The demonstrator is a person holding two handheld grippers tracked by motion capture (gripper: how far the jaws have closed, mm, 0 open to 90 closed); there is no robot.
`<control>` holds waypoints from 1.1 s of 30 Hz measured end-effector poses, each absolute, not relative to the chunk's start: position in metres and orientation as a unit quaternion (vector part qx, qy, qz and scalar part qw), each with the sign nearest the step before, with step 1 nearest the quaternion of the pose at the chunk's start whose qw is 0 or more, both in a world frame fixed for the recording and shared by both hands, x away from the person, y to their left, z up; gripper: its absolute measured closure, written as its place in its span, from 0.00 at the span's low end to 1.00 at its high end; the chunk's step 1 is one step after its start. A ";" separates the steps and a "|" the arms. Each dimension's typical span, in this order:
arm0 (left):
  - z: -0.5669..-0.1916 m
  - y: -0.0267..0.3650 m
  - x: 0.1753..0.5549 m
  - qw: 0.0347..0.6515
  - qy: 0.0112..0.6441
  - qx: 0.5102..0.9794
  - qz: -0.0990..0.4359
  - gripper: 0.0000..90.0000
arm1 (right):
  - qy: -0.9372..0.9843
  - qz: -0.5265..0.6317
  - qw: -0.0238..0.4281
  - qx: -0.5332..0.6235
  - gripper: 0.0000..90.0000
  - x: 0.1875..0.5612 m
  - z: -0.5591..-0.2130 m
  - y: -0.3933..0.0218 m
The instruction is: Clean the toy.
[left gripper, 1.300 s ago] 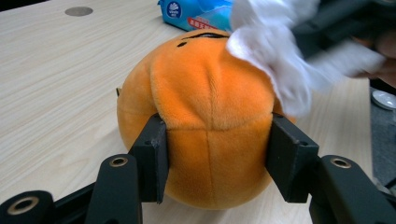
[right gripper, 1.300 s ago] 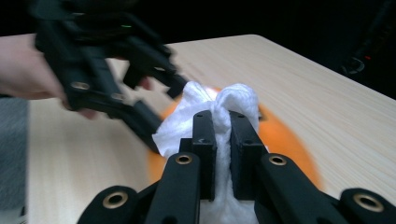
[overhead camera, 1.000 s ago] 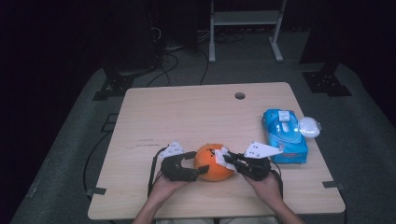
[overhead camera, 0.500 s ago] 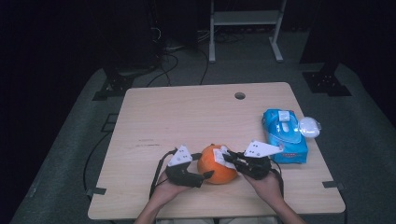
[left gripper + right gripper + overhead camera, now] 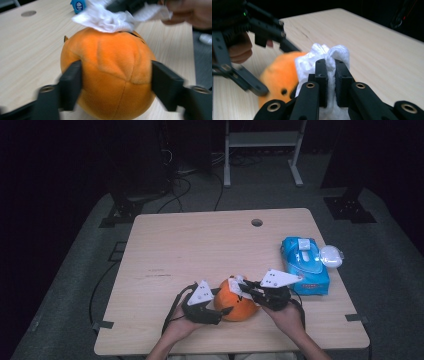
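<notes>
Sitting between the left tool's [image 5: 115,82] pressing jaws, pumpkin plush [image 5: 110,75] under wipe-clamping right tool [image 5: 330,75].

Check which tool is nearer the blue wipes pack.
Right. The right tool works beside the blue wipes pack, wiping the orange plush; the left tool sits across the plush.

Open counter above and left; clutter lower right

The counter [image 5: 200,245] lies bare across the frame's upper and left parts; the blue wipes pack [image 5: 305,265] and white lid [image 5: 331,255] block the right edge; orange plush [image 5: 237,300] sits bottom centre.
</notes>
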State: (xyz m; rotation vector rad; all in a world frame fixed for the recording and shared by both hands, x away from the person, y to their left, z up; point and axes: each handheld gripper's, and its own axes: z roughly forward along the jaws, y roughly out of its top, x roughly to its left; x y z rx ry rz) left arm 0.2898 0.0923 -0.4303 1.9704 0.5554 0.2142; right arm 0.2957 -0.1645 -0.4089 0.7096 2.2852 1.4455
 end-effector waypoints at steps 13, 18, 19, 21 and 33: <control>-0.426 0.084 0.279 0.489 0.188 0.844 0.117 0.42 | 0.813 0.517 0.164 0.211 0.91 0.279 -0.398 -0.146; -0.427 0.084 0.280 0.495 0.188 0.841 0.109 0.38 | 0.807 0.509 0.164 0.249 0.91 0.292 -0.408 -0.168; -0.427 0.083 0.279 0.493 0.180 0.844 0.112 0.39 | 0.808 0.509 0.164 0.248 0.91 0.290 -0.408 -0.169; -0.427 0.080 0.277 0.492 0.169 0.846 0.118 0.40 | 0.808 0.514 0.164 0.236 0.91 0.283 -0.404 -0.165; -0.429 0.085 0.285 0.511 0.199 0.833 0.077 0.30 | 0.816 0.490 0.157 0.262 0.91 0.299 -0.410 -0.170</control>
